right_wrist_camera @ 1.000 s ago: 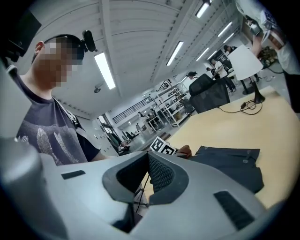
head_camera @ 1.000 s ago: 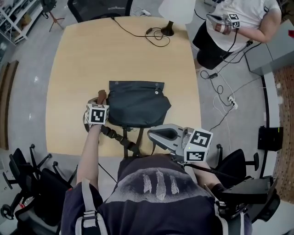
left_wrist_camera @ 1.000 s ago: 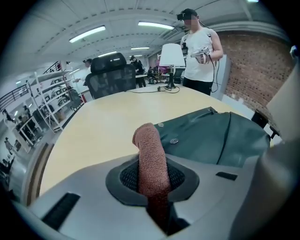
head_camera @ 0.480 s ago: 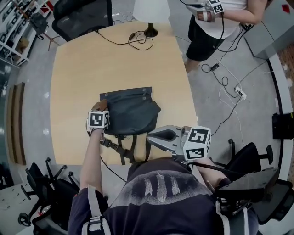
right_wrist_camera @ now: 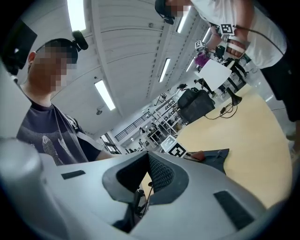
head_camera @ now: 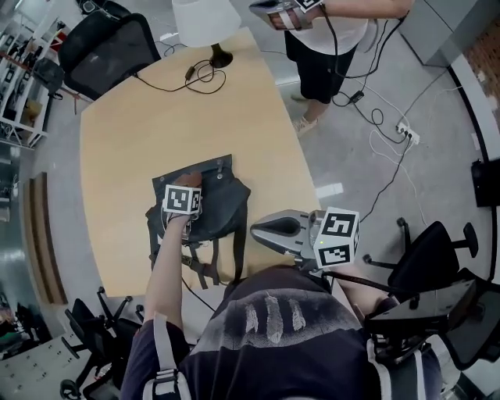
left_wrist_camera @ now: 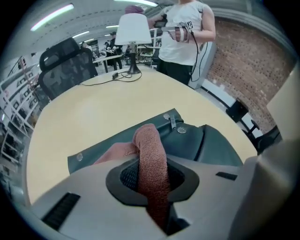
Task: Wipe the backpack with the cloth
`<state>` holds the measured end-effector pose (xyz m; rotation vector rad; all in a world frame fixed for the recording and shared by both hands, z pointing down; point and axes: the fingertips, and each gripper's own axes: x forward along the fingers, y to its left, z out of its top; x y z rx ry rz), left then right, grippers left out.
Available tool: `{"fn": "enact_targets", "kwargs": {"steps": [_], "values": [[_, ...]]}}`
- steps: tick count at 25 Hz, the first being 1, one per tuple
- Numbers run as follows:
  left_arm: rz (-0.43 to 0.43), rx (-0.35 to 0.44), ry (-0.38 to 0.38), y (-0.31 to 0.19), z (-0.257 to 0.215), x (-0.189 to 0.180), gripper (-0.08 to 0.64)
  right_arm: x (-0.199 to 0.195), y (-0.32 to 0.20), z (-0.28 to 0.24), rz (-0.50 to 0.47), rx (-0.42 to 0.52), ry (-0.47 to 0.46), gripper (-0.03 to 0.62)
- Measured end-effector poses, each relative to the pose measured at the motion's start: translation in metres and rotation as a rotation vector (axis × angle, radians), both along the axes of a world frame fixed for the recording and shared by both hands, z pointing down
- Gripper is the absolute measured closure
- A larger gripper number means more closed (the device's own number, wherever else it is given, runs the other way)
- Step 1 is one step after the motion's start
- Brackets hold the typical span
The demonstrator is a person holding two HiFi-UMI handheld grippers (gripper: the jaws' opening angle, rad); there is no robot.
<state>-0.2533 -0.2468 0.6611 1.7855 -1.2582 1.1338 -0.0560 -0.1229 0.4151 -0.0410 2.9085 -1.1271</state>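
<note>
Wooden table (head_camera: 117,156); lamp (head_camera: 205,23) at far edge | left tongs (left_wrist_camera: 152,185) clamped on cloth (left_wrist_camera: 149,140) atop backpack (head_camera: 223,207) | right tongs (right_wrist_camera: 146,178) together, empty

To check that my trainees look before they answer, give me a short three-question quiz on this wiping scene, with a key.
1. True or false: the right gripper has its jaws shut on the cloth.
2. Fill in: the white lamp stands at the far end of the ___.
3. Which thing lies right under the cloth? A. the lamp B. the backpack C. the right gripper

Key
1. False: the left gripper holds it; the right one's jaws are shut on nothing.
2. table
3. B
</note>
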Motion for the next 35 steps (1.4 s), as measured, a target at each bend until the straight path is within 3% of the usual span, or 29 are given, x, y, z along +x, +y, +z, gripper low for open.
{"fn": "enact_targets", "kwargs": {"steps": [4, 8, 12, 15, 18, 20, 24, 27, 29, 31, 35], "values": [[0.044, -0.02, 0.019, -0.012, 0.002, 0.028, 0.505, 0.014, -0.003, -0.001, 0.023, -0.022, -0.036, 0.591], [0.145, -0.037, -0.026, -0.016, 0.003, 0.042, 0.505, 0.021, -0.004, 0.003, 0.047, -0.032, -0.036, 0.591], [0.154, -0.034, 0.07, -0.024, -0.002, 0.073, 0.505, 0.024, -0.003, 0.005, 0.054, -0.028, -0.025, 0.591], [0.231, -0.054, 0.107, -0.027, -0.008, 0.107, 0.505, 0.029, -0.002, 0.004, 0.062, -0.023, -0.022, 0.591], [0.317, -0.088, 0.2, -0.025, -0.013, 0.148, 0.505, 0.03, -0.003, 0.005, 0.076, -0.025, -0.02, 0.591], [0.334, -0.082, 0.301, -0.027, -0.022, 0.174, 0.505, 0.03, -0.002, 0.004, 0.086, -0.023, -0.018, 0.591], [0.231, -0.003, 0.601, -0.046, -0.059, 0.205, 0.505, 0.033, -0.001, 0.003, 0.104, -0.021, -0.015, 0.591], [0.129, 0.095, 0.697, -0.073, -0.074, 0.194, 0.505, 0.032, 0.001, 0.004, 0.112, -0.021, -0.007, 0.591], [0.037, 0.146, 0.666, -0.092, -0.068, 0.172, 0.505, 0.029, 0.003, 0.004, 0.114, -0.021, 0.003, 0.591], [0.01, 0.159, 0.547, -0.101, -0.05, 0.149, 0.505, 0.026, 0.006, 0.004, 0.118, -0.024, 0.015, 0.591], [0.177, 0.147, 0.199, -0.099, -0.009, 0.116, 0.505, 0.019, 0.009, 0.006, 0.13, -0.03, 0.05, 0.591]]}}
